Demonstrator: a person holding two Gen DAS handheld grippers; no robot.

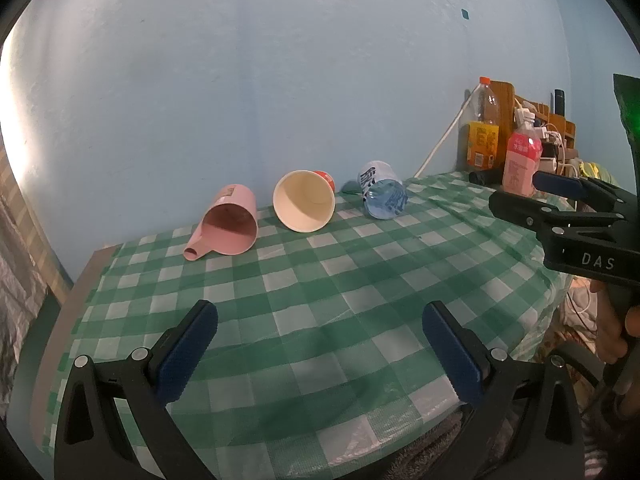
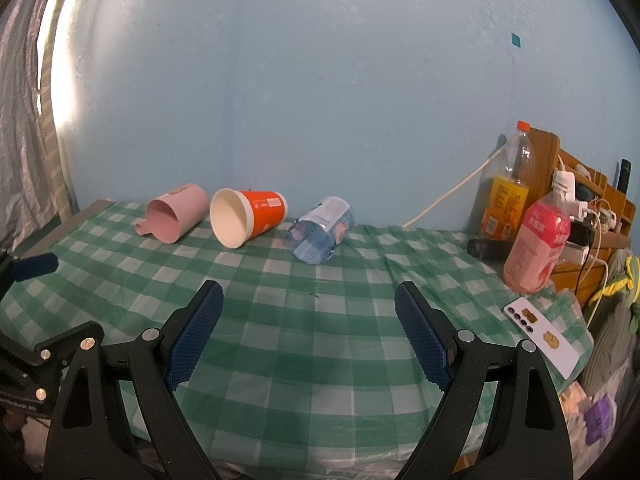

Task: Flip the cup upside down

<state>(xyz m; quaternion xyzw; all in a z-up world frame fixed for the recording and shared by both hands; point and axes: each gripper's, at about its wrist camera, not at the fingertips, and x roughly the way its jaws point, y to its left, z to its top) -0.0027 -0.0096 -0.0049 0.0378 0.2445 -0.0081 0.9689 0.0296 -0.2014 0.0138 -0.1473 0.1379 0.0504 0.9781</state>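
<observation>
Three cups lie on their sides in a row at the far edge of the green checked table (image 1: 320, 280), mouths toward me. A pink cup with a handle (image 1: 230, 224) (image 2: 176, 212) is on the left. An orange paper cup with a cream inside (image 1: 304, 200) (image 2: 248, 216) is in the middle. A clear blue plastic cup (image 1: 382, 196) (image 2: 322, 234) is on the right. My left gripper (image 1: 320, 320) is open and empty, low over the near table. My right gripper (image 2: 309, 300) is open and empty, also short of the cups; it shows at the right of the left wrist view (image 1: 560, 200).
At the right back stand an orange-capped bottle (image 2: 508, 188), a pink drink bottle (image 2: 536, 248), and a wooden shelf with chargers and cables (image 2: 584, 200). A white cable (image 2: 448, 196) runs along the wall. A white phone (image 2: 540, 336) lies near the right table edge.
</observation>
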